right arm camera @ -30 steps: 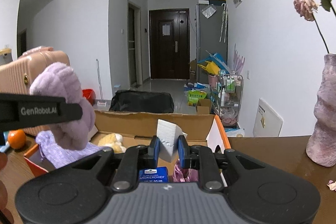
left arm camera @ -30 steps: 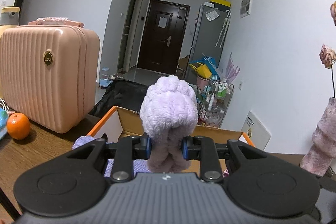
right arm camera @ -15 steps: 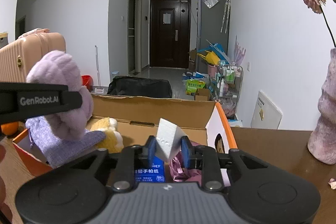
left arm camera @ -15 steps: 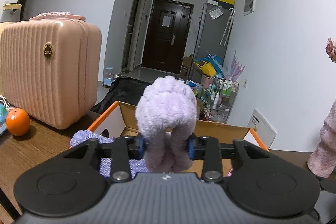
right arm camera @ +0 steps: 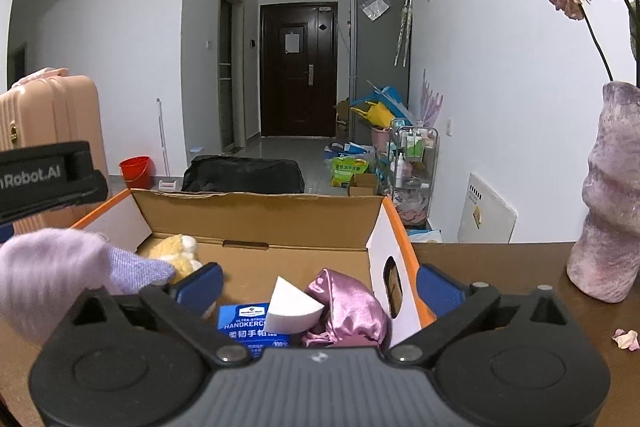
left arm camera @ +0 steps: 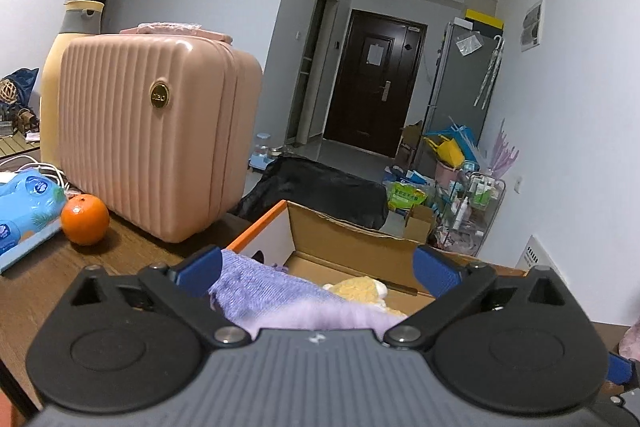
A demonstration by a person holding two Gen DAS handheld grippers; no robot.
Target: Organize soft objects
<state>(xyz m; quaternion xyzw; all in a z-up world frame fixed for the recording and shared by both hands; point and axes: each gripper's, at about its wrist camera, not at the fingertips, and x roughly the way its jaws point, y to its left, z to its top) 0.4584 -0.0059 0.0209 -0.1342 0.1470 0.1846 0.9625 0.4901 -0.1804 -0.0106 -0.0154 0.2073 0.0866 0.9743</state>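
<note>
An open cardboard box [right arm camera: 260, 215] with orange edges stands on the wooden table in front of both grippers. My left gripper [left arm camera: 318, 273] hangs over its left end, jaws opening wide. The fluffy purple plush [left arm camera: 308, 313] lies loose low between them on a purple knit cloth [left arm camera: 252, 285], clear of the blue pads [left arm camera: 196, 269]. My right gripper [right arm camera: 320, 289] is over the box's right part, jaws opening. The white sponge wedge [right arm camera: 292, 307] sits free between them on a blue handkerchief pack [right arm camera: 250, 325], beside a pink satin pouch [right arm camera: 346, 311]. A yellow plush [right arm camera: 178, 253] lies inside too.
A pink ribbed suitcase [left arm camera: 156, 147] stands left of the box, with an orange [left arm camera: 85, 219] and a blue tissue pack [left arm camera: 24, 203] beside it. A mauve vase [right arm camera: 608, 199] with a dried rose stands at the right, and petals [right arm camera: 626, 339] lie near it.
Both grippers went from shut to wide open. The purple plush dropped out of the left jaws into the box. The white sponge left the right jaws and landed on the handkerchief pack.
</note>
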